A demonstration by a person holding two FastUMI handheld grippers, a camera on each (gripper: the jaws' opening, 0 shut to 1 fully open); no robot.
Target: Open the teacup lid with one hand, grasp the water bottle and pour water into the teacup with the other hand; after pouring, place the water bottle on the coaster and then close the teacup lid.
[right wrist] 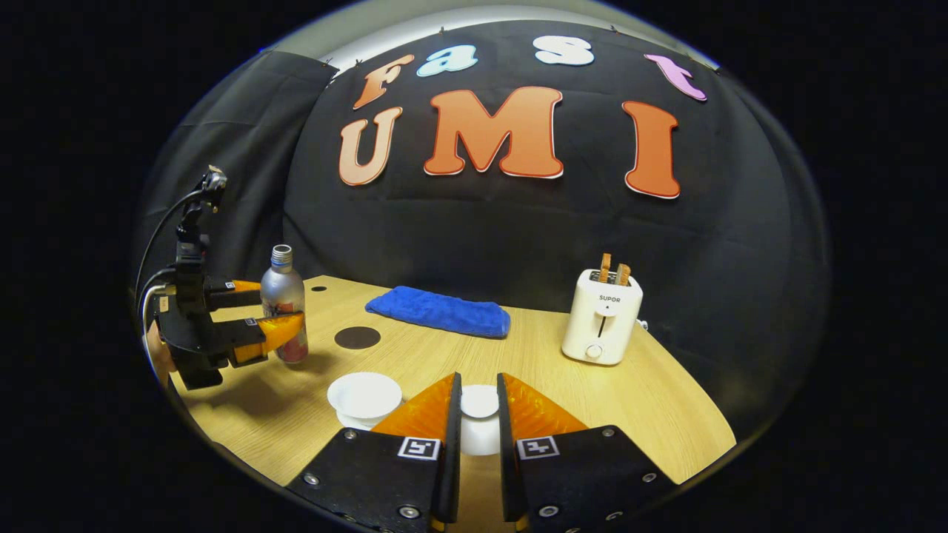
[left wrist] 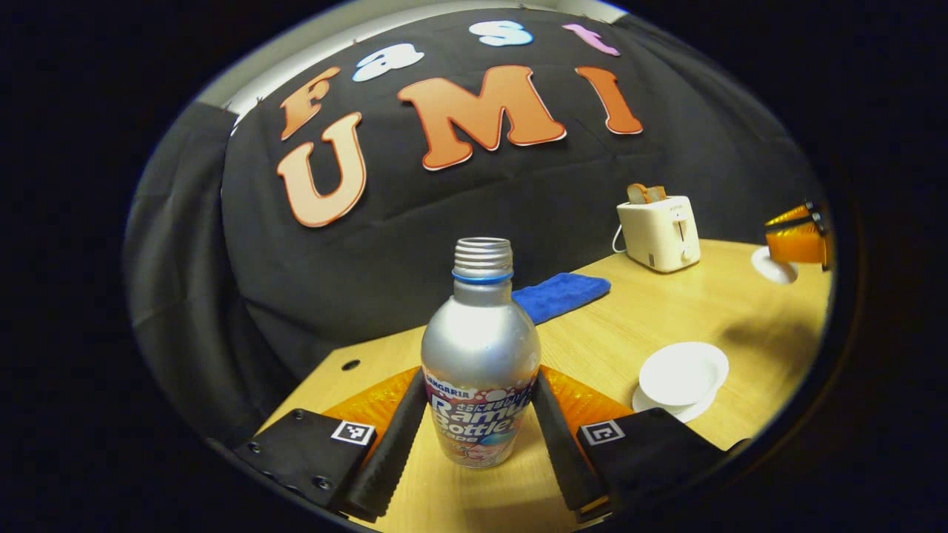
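A: While the water bottle stood upright on the tabletop, where were the left gripper's jaws?

B: One on each side of its lower body, close against the label. Whether both fingers pressed on it, I could not tell. The cap was off, the threaded neck bare.

A: And the teacup?

B: In the right gripper view, the teacup sat between the right gripper's jaws, which stood narrowly apart, their fingers either side of the white lid. Whether they touched it, I couldn't tell.

A: What lay beyond?

B: Just left of the right jaws was a white dish; farther out, a dark round coaster, bare, between the dish and the bottle. Ahead of the jaws lay a folded blue cloth; to their right stood a white toaster holding two slices of toast.
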